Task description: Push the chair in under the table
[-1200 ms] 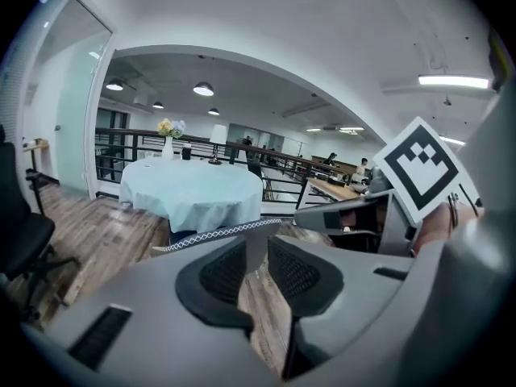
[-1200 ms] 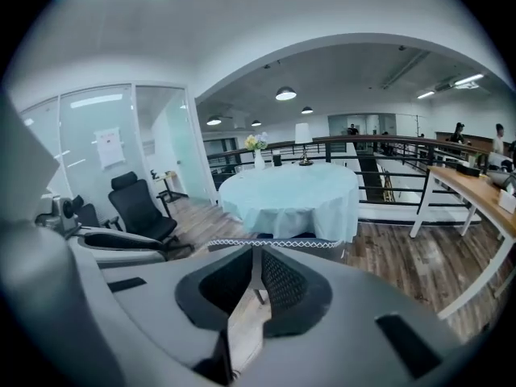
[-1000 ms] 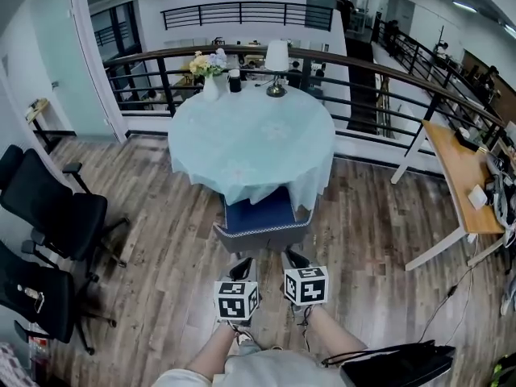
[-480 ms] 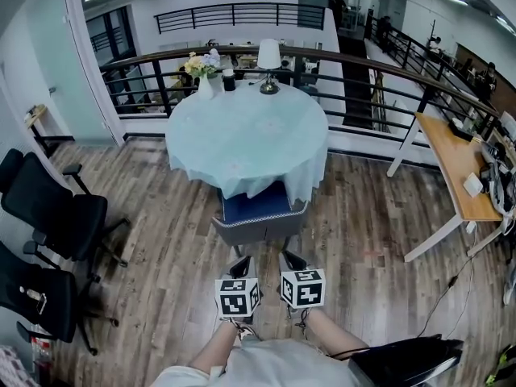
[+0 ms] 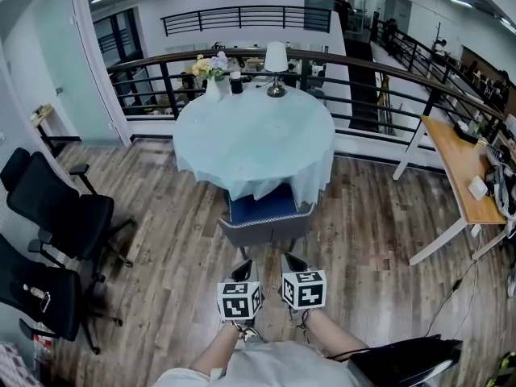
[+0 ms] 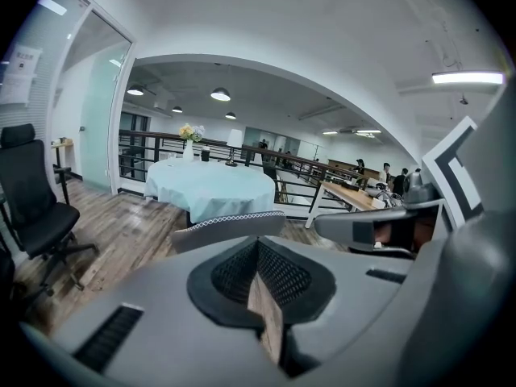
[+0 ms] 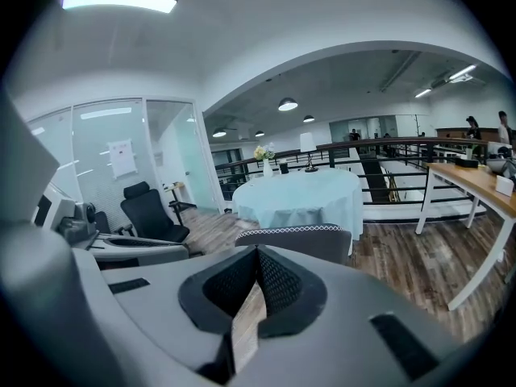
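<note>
Wood-plank flooring point(image 5: 161, 248) runs under a round table point(image 5: 254, 139) draped in a pale cloth beside a dark railing; the chair point(image 5: 266, 232) stands at the table's near side, its blue seat partly beneath the hem of the cloth and its grey back facing the person, so it looks only partway in. The left gripper point(image 5: 242, 267) and the right gripper point(image 5: 292, 260) sit side by side just short of the chair back, apart from it; both have their jaws pressed together with nothing between them, only floor showing through the slit, and the right one's jaws have just been closing.

Closed tips should serve well as blunt pushers; I would set one on each side of the middle of the back, at equal height, and press level and straight toward the table's centre; uneven pressure would likely swing the chair sideways, and a push too high could rock it on its legs; going slowly seems wise, since the legs may drag on the planks; stop as the back nears the cloth, so the lamp point(image 5: 276, 57) and the flowers point(image 5: 211, 67) at the far edge are not jolted.
</note>
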`<state>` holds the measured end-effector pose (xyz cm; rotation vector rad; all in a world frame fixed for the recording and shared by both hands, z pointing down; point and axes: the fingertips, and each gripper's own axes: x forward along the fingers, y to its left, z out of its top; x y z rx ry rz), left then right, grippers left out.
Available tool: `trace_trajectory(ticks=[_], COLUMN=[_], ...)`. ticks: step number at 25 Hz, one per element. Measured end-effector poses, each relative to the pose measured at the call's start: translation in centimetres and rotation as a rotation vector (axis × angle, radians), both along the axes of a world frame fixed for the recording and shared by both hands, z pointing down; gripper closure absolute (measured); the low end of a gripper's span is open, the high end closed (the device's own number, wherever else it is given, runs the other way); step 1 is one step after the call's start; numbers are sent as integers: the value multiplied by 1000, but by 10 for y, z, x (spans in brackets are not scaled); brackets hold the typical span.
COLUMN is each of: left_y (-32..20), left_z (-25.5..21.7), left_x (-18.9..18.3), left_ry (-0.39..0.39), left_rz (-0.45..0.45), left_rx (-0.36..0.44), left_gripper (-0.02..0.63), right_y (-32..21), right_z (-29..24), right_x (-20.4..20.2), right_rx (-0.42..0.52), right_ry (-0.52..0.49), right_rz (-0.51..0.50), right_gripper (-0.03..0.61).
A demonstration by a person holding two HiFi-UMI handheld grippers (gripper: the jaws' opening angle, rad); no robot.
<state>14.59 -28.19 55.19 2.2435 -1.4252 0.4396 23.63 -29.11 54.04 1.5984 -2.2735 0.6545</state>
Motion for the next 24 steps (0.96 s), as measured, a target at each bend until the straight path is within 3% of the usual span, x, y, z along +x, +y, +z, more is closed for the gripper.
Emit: trace_trajectory(ticks=[24], left_y=[-13], left_z=[13], left_x=[-20], left_ry=[36], left_rz=[-45], left_rx=[-37], left_gripper=[609], right_y=[-21], right_z=[1], right_x=[-15], right_rx=[-7], right_ry=[49], right_rz=[-33], right_gripper=[561])
